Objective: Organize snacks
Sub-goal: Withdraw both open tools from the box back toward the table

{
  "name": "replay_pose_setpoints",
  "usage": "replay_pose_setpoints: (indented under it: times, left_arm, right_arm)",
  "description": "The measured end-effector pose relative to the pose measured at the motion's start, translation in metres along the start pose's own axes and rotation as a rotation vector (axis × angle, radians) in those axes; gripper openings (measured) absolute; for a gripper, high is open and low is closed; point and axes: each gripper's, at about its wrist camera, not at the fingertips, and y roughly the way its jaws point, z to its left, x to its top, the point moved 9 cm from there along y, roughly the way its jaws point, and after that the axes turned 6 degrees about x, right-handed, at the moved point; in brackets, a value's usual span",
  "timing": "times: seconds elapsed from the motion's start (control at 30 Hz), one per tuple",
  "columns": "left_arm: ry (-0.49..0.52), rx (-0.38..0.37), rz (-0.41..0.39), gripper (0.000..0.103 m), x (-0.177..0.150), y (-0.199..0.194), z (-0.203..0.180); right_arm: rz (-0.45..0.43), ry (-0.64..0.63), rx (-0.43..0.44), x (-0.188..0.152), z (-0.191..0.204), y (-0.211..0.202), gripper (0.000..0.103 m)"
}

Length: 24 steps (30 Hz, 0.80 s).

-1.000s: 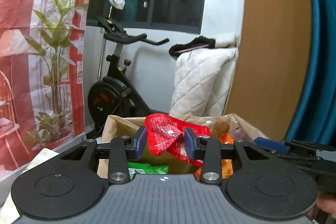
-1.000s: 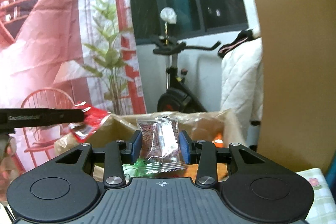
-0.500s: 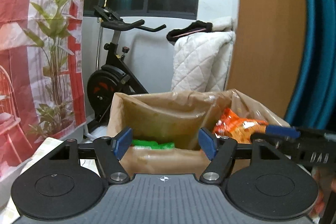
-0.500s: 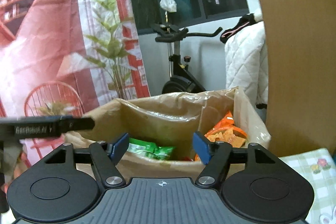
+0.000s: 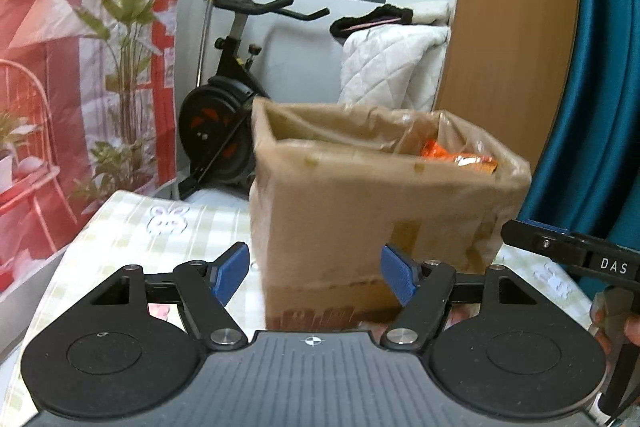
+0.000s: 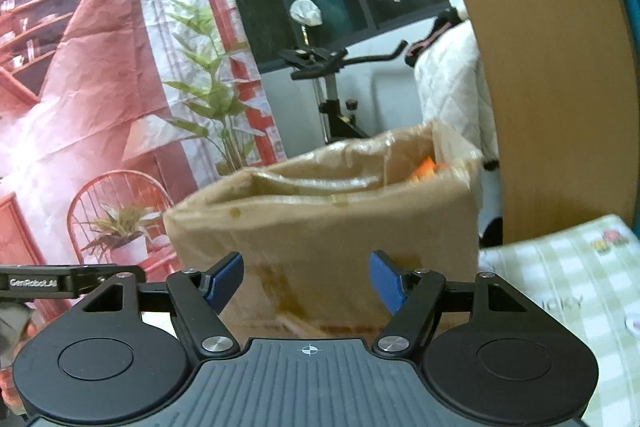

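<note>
A brown cardboard box (image 5: 360,195) lined with clear plastic stands on the checked tablecloth (image 5: 160,227). An orange snack packet (image 5: 460,157) shows over its rim. My left gripper (image 5: 314,271) is open and holds nothing, facing the box's near wall. In the right wrist view the same box (image 6: 320,219) sits straight ahead, with a bit of the orange packet (image 6: 426,167) at its far right corner. My right gripper (image 6: 306,277) is open too, nothing between its blue pads. The rest of the box's contents are hidden.
An exercise bike (image 5: 224,115) and a white quilt (image 5: 392,67) stand behind the table. A wooden panel (image 5: 508,47) and a teal curtain (image 5: 600,107) rise at the right. The other gripper's finger (image 5: 560,251) reaches in beside the box. A printed red backdrop (image 6: 100,87) hangs at the left.
Both grippers opened: the left let go of a red packet, the right of a clear packet, over the box. Both then drew back and sank, so the box's outer wall now fills the view.
</note>
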Motion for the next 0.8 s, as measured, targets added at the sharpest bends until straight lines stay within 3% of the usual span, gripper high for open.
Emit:
replay_pose_setpoints:
  times: [0.53,0.8]
  left_arm:
    - [-0.058,-0.024,0.136,0.065,-0.088,0.022,-0.005]
    - [-0.038,-0.013,0.139,0.065,-0.104,0.02,-0.007]
  right_arm:
    - [0.173,-0.003,-0.084,-0.105,-0.004,0.004,0.067]
    - [0.319,0.161,-0.141,-0.163,-0.014,-0.003,0.068]
